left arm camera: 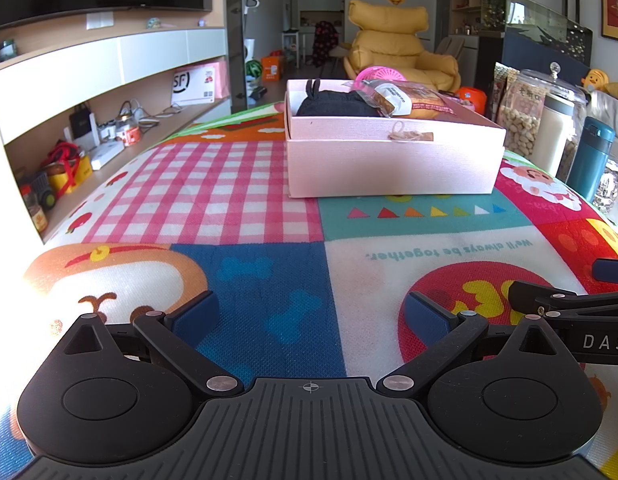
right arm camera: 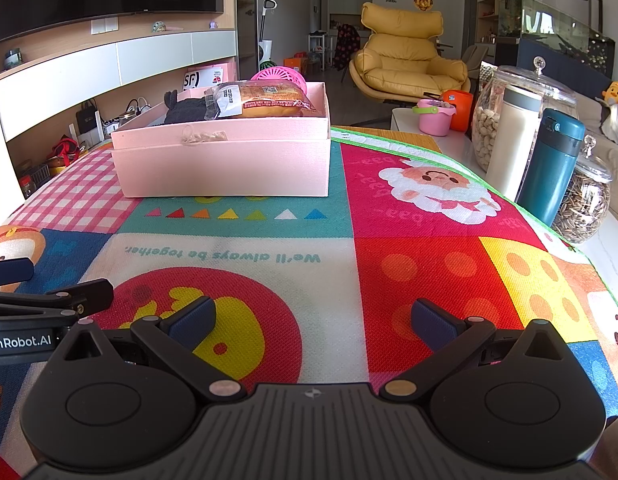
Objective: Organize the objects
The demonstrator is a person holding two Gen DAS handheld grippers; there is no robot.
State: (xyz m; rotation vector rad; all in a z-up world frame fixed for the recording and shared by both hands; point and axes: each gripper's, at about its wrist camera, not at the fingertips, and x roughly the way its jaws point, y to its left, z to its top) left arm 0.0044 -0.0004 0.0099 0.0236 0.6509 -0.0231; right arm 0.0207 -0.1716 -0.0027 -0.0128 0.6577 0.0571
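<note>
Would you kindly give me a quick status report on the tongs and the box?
Left tongs and right tongs open, empty, over the mat. Pink box ahead, holding packaged snack and dark cloth. Path clear.

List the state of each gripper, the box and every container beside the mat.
left gripper: open, empty
right gripper: open, empty
pink box: lid off, filled
peanut jar: lid on
seed jar: lid on
teal flask: capped, upright
white flask: capped, upright
</note>
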